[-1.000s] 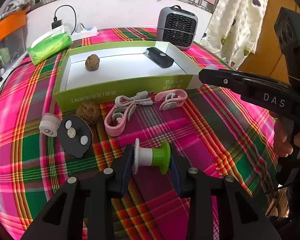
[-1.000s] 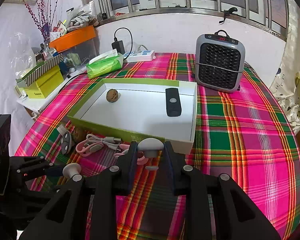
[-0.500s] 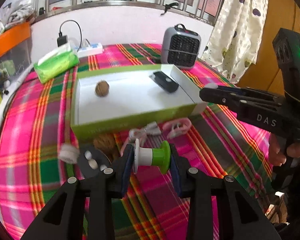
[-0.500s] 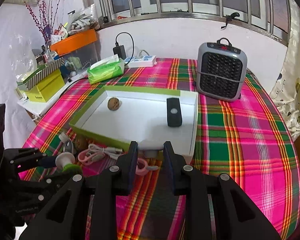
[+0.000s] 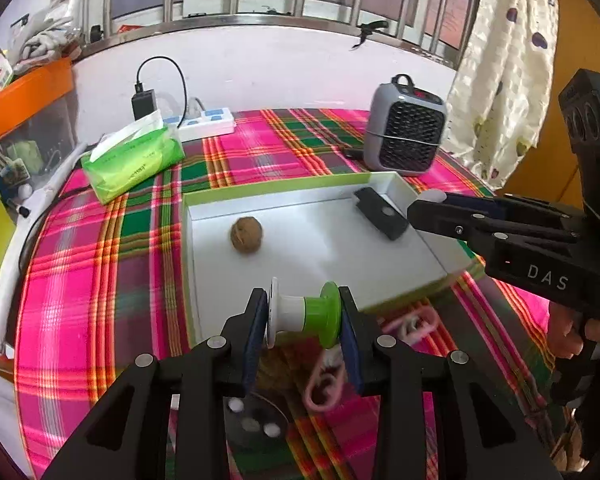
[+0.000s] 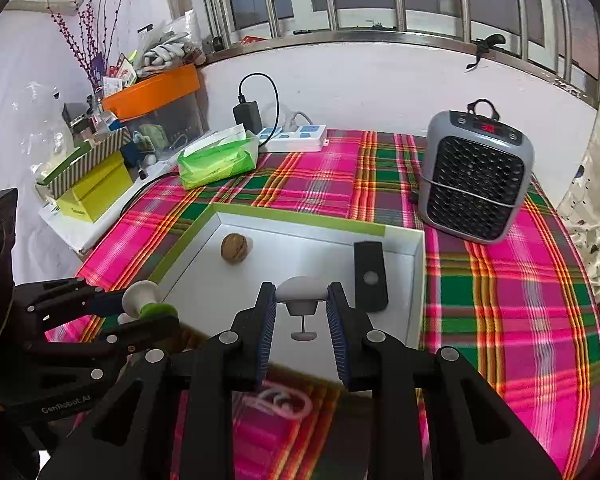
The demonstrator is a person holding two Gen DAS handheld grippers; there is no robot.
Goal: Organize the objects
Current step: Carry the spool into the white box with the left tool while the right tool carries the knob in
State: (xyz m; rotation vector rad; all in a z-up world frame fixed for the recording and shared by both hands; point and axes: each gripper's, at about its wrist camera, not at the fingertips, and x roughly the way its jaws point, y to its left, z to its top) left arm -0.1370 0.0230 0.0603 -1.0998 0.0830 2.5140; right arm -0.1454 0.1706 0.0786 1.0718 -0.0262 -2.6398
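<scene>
Plaid tablecloth (image 5: 112,264) under everything, window bars behind. Left gripper (image 5: 304,314) was clamped end to end on a white-and-green spool (image 5: 306,312), hanging over the near wall of the shallow white box (image 5: 380,200). Right gripper (image 6: 302,308) pinched a small white mushroom-shaped knob (image 6: 302,290) above the box floor, near the black remote (image 6: 370,276) and walnut (image 6: 234,247). Looked like mid-carry; next I'd guess lower both and let go inside.

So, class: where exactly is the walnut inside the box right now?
The walnut lies in the white box's far left corner, left of the black remote.
</scene>
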